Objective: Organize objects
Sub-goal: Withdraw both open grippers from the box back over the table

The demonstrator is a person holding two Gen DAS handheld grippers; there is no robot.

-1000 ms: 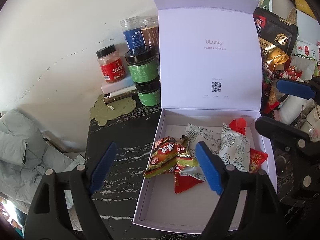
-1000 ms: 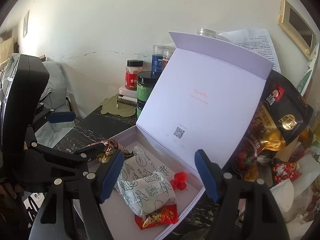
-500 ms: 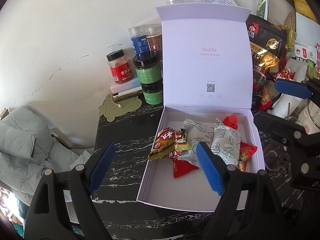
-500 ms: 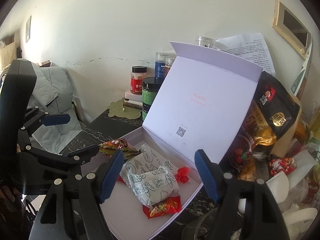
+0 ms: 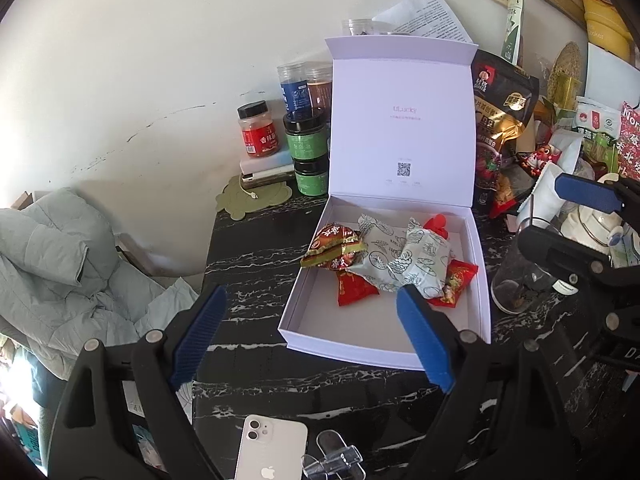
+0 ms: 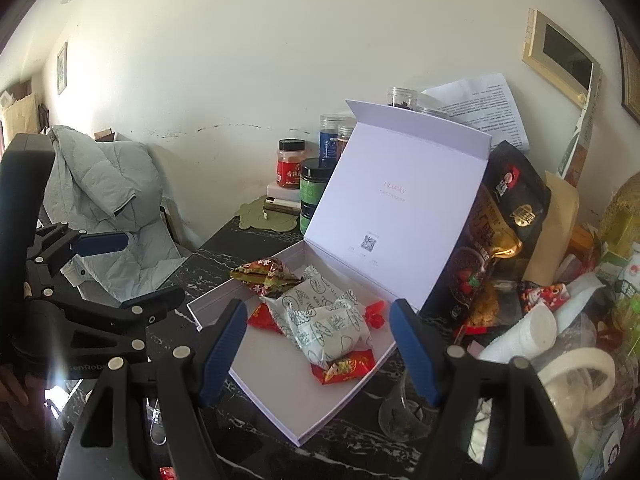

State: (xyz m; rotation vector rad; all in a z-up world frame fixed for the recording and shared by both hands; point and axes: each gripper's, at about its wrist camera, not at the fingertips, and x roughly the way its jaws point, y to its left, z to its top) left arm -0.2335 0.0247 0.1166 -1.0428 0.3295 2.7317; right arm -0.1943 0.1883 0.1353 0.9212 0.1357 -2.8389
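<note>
Retreating from box [image 5: 478, 248], left tool [image 5: 308, 334] opening.

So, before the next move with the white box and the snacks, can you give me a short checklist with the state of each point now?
1. Left gripper empty: ok, jaws are opening, nothing between them.
2. Right gripper empty: ok, jaws apart, nothing held.
3. White box open: ok, lid stands up at the back.
4. Snack packets inside the box: mostly ok; the red-gold packet hangs over the left wall.
5. Lid free to close: cannot tell, the black snack bag is close behind it.
6. Table near the box: not ok, a glass jar stands close to its right wall.
</note>
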